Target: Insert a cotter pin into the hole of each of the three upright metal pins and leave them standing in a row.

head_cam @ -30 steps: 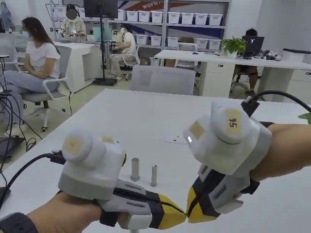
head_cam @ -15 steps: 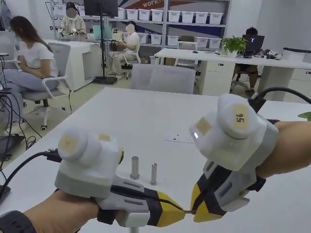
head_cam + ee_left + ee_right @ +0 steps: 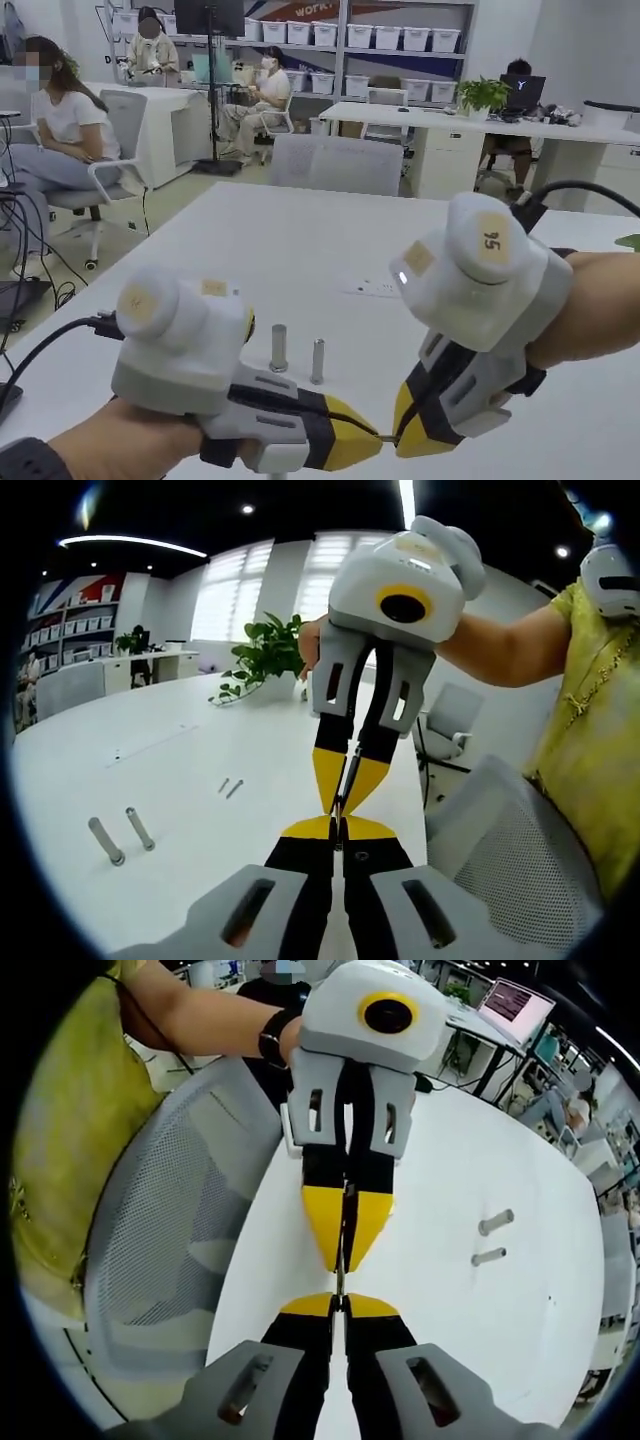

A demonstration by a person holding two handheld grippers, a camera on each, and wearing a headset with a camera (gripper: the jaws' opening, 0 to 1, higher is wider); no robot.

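Left gripper [image 3: 372, 441] and right gripper [image 3: 402, 442] meet tip to tip above the near edge of the desk [image 3: 300, 240]. Each has its jaws pressed together on the cotter pin [image 3: 340, 1265], a thin wire bridging the short gap between them. As far as we can judge, both are pinching it, one at either end.

We expect the cotter pin to be very light, smooth and springy, so it could easily twist or flick out of a pinch. We would take hold near its looped head and leave the legs free and straight to feed the hole. We cannot tell which end is the head.

Beyond the grippers, toward the middle of the desk, two metal pins stand upright just beside each other: the left metal pin [image 3: 278, 348] and the right metal pin [image 3: 317, 360]. We judge them stiff and heavier, but narrow at the foot, so a sideways push during insertion could topple one.

Farther on, toward the far edge, spare cotter pins [image 3: 230, 787] lie flat.
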